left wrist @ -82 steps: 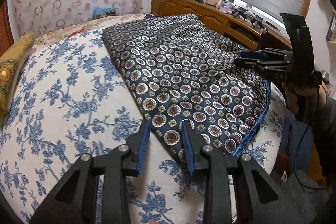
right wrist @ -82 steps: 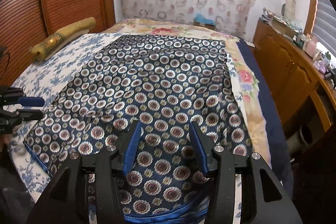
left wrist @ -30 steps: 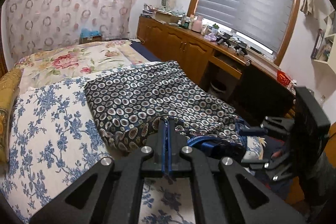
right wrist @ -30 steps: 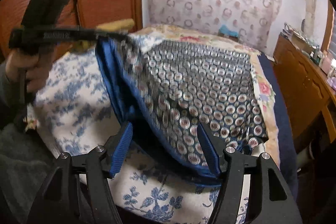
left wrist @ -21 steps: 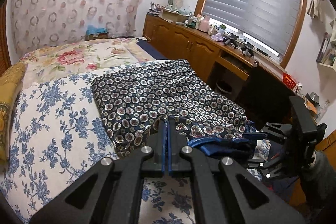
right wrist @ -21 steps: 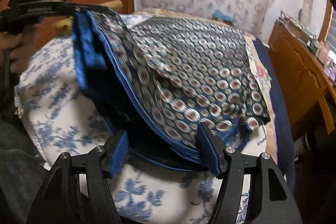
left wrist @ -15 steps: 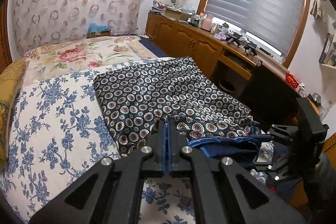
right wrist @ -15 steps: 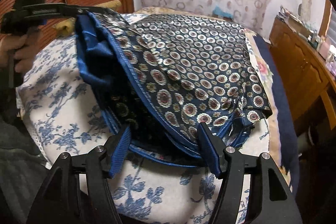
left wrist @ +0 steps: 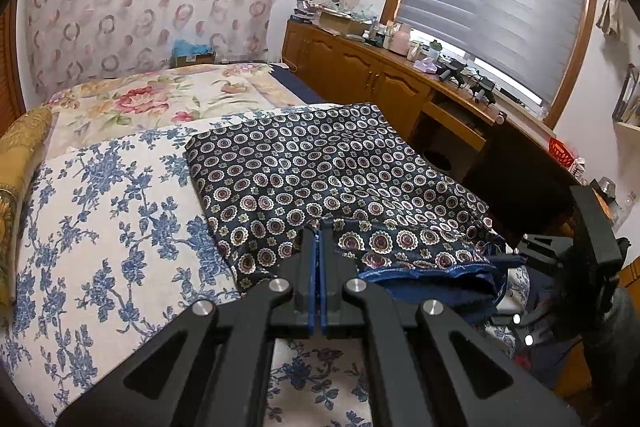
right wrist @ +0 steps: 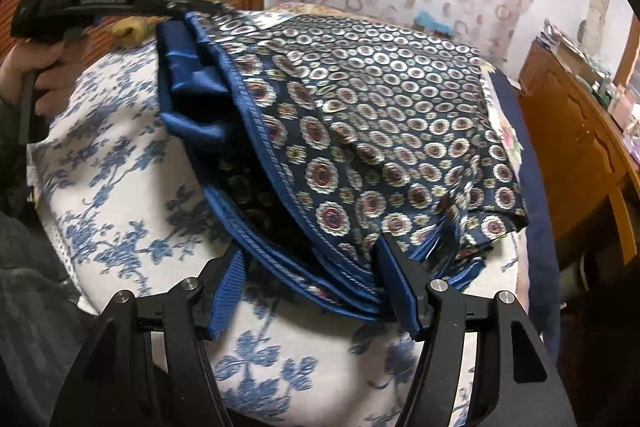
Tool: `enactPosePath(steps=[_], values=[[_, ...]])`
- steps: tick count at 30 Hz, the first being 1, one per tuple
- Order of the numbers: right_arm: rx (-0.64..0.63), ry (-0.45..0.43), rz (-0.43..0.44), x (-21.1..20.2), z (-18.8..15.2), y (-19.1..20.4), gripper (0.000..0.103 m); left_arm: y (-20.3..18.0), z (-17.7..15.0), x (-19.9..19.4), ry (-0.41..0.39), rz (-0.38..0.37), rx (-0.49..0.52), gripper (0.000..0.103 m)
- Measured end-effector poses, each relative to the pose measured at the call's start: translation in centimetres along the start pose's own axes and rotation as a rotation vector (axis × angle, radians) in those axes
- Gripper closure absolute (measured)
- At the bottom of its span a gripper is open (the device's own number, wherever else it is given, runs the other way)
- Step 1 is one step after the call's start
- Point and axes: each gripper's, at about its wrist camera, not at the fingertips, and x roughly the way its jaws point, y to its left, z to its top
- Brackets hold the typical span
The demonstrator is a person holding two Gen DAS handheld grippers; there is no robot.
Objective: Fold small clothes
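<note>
- Patterned garment point(left wrist: 320, 179) on the floral bedspread point(left wrist: 104, 227), folded over, long axis toward one o'clock, blue lining point(right wrist: 188, 75) exposed.
- Left gripper point(left wrist: 319, 227) pressed together, pinching the garment's near edge.
- Right gripper point(right wrist: 312, 263) spread, blue hem between its pads, grip unclear.

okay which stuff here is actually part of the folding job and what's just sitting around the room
In the job:
patterned navy cloth
left gripper, shut on the cloth's edge
right gripper, open around the folded edge

Just lying about:
yellow bolster
floral bedsheet
cluttered wooden counter
red basket
</note>
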Motion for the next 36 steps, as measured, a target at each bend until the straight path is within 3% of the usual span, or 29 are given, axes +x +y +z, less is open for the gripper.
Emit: enactPosePath(steps=[2, 4, 6, 11, 19, 26, 31, 36], values=[[-0.002, 0.001, -0.002, 0.1, 0.2, -0.6, 0.052, 0.0, 0.0, -0.2, 0.000, 0.002, 0.004, 0.103], [-0.009, -0.024, -0.012, 0.0, 0.6, -1.3, 0.088, 0.0, 0.2, -0.6, -0.006, 0.006, 0.015, 0.103], [0.018, -0.105, -0.033, -0.9, 1.7, -2.3, 0.096, 0.0, 0.4, -1.1, -0.015, 0.018, 0.024, 0.103], [0.092, -0.239, -0.054, -2.3, 5.7, -4.9, 0.100, 0.4, 1.8, -2.0, -0.044, 0.040, 0.015, 0.103], [0.043, -0.292, -0.063, -1.4, 11.9, -6.8, 0.101, 1.6, 4.3, -2.0, -0.063, 0.071, 0.019, 0.103], [-0.002, -0.265, -0.052, 1.7, 15.7, -8.1, 0.101, 4.2, 6.5, -0.9, -0.041, 0.040, -0.017, 0.102], [-0.035, -0.194, -0.037, 5.7, 17.8, -9.2, 0.101, 5.4, 7.2, 0.0, -0.023, 0.084, -0.002, 0.089], [-0.054, -0.118, -0.039, 9.7, 18.9, -10.0, 0.101, 6.8, 7.3, 1.2, 0.025, 0.082, 0.008, 0.085]])
